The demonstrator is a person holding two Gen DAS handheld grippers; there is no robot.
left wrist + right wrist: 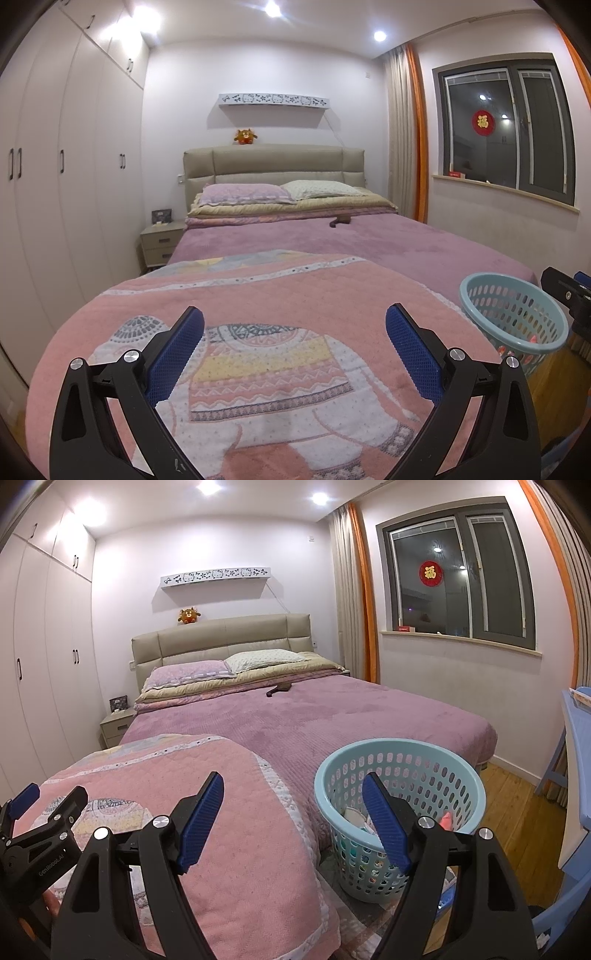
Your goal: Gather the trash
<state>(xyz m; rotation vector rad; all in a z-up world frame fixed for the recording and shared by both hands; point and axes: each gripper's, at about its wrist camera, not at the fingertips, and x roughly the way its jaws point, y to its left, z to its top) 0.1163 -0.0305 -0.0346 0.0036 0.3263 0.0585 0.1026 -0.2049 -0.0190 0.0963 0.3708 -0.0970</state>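
A light blue perforated basket [402,771] stands on the floor at the foot of the bed and holds several pieces of trash [356,818]. It also shows at the right of the left wrist view [517,314]. My right gripper [293,794] is open and empty, just in front of the basket's near rim. My left gripper [294,325] is open and empty above a pink elephant-print quilt [258,295] on the bed's foot. The left gripper also shows at the left edge of the right wrist view [22,801].
A purple bedspread [314,716] covers the bed, with a small dark object [279,689] near the pillows. White wardrobes [55,166] line the left wall. A nightstand [162,240] stands beside the headboard. Blue furniture [576,738] is at the right, on the wooden floor [517,812].
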